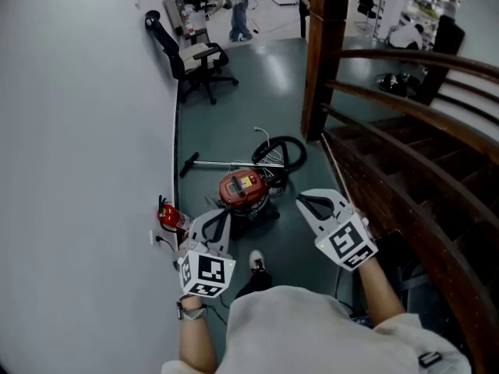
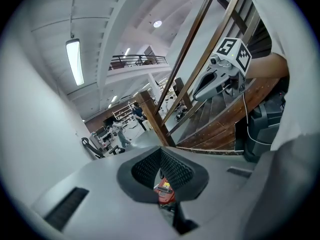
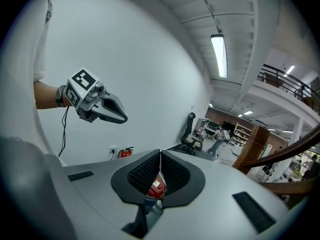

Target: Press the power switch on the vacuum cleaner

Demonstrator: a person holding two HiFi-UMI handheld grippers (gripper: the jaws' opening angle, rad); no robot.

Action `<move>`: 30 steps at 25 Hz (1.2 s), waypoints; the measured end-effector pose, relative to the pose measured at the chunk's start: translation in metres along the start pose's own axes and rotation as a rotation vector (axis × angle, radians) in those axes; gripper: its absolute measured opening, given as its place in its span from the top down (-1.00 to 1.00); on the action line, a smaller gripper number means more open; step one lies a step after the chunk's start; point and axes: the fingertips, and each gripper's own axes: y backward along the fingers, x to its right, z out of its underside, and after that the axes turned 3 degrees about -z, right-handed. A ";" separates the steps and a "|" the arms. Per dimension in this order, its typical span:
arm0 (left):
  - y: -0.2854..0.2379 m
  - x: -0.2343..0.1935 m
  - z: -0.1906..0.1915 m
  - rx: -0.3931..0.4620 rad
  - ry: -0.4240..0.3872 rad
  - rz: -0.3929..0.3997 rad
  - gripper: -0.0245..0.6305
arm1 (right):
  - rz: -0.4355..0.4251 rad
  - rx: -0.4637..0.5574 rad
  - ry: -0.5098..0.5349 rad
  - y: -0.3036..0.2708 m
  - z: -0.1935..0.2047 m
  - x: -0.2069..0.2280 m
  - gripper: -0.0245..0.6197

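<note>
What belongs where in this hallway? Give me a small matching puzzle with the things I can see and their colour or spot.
Things:
1. vacuum cleaner
2. fire extinguisher
3. office chair
4. staircase

Descriptions:
A. black back, far along the wall
B. brown wood, on the right
C. red, low against the white wall
D. red body with black hose, mid-floor

Pairs: 1-D, 2-C, 3-A, 4-B

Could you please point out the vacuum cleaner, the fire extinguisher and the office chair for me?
vacuum cleaner [image 1: 243,187]: head view, on its red top.
fire extinguisher [image 1: 171,218]: head view, on its red body.
office chair [image 1: 198,54]: head view, on its pale seat.
</note>
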 end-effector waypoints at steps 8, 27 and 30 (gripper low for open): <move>-0.011 -0.021 0.009 0.001 0.009 0.006 0.93 | -0.009 -0.021 -0.003 -0.025 -0.002 0.005 0.83; -0.051 -0.075 0.036 -0.009 -0.004 0.066 0.93 | 0.028 -0.059 -0.032 -0.085 -0.025 0.026 0.83; -0.061 -0.082 0.041 -0.012 -0.008 0.072 0.93 | 0.023 -0.061 -0.028 -0.094 -0.026 0.030 0.83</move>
